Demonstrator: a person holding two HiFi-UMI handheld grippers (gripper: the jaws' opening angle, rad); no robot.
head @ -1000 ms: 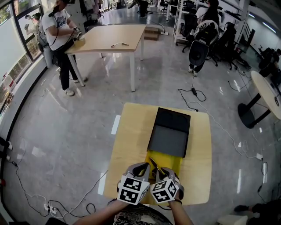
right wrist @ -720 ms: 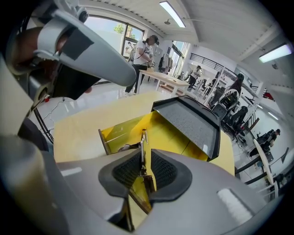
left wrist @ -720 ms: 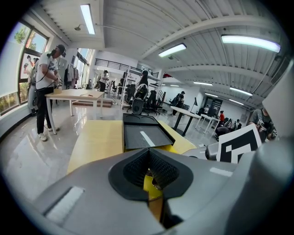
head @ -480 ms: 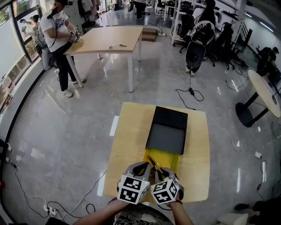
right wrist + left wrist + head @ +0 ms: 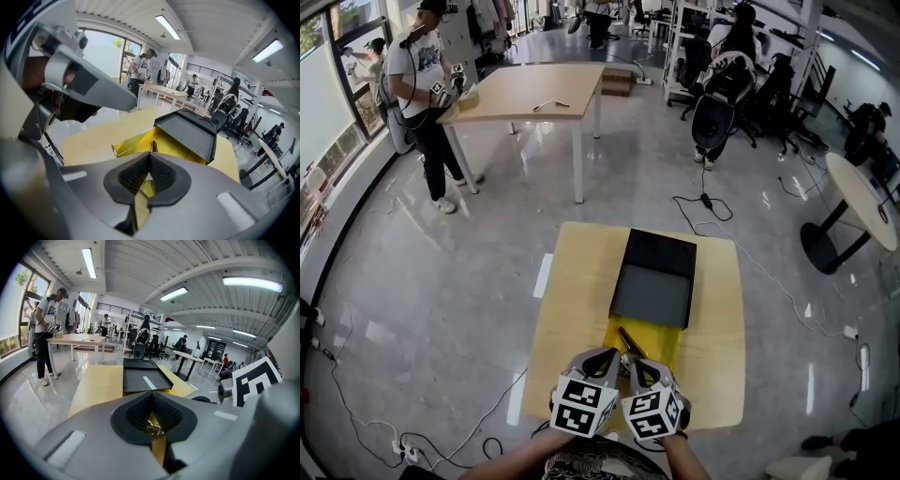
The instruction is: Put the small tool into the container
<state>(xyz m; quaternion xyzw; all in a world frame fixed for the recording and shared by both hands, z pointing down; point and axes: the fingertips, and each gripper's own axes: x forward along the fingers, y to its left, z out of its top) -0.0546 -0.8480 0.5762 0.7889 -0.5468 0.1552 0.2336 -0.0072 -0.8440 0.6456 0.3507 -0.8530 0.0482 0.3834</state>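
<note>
Left gripper, right gripper side by side, tips converging, jaws closed on small tool.

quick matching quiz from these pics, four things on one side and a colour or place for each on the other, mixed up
Things:
1. container
2. lid
3. small tool
4. far table

Descriptions:
a. black, lying just beyond the yellow box
b. light wood, with a person standing at its left end in the head view
c. yellow, on the near table
d. slender and dark, over the yellow box

Right pairs: 1-c, 2-a, 3-d, 4-b
</note>
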